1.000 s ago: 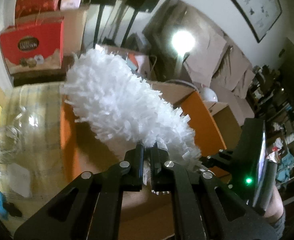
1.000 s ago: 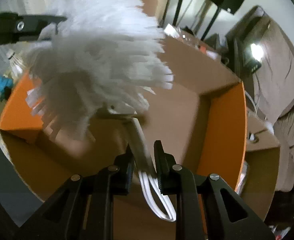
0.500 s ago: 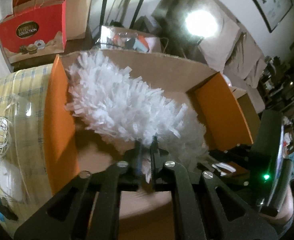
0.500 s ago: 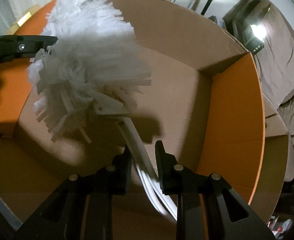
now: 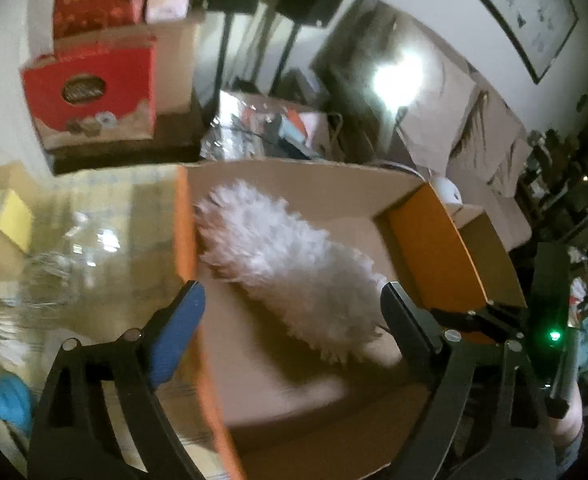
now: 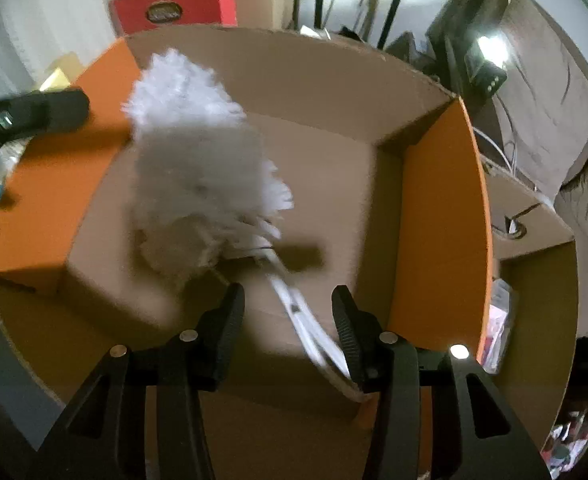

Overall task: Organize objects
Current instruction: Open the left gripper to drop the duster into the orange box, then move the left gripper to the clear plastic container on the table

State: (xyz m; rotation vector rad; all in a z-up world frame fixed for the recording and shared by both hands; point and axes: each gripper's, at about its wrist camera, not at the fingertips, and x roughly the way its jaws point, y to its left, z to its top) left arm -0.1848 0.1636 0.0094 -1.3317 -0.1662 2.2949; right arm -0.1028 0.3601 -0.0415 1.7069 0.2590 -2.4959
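Both claws are seen with their jaws spread wide, and nothing is gripped by either of them. The left claw (image 5: 290, 300) is held above the near left corner of the cardboard box (image 5: 334, 188), with its blue-padded finger outside the left orange flap (image 5: 184, 224) and the other finger over the inside. The right claw (image 6: 288, 304) is held over the near part of the box, and the white handle (image 6: 306, 320) is seen between its fingers, close to the right one; whether it is touched cannot be told.

The white duster (image 5: 290, 276) is found inside the box, with its fluffy head pointed toward the far left corner and its handle toward the near right side. Whether it already rests fully on the box floor is not clear, because the pictures are blurred. The diagonal position is probably chosen because the duster is long and the box gives most length from corner to corner.

The step of placing the duster is judged to be nearly done. Open room is left on the right half of the box floor, beside the right orange flap (image 6: 438, 216). The flaps stand up around the box, so the claws are best lifted straight up. Left of the box, the bench (image 5: 94, 240) is crowded with blurred small things.
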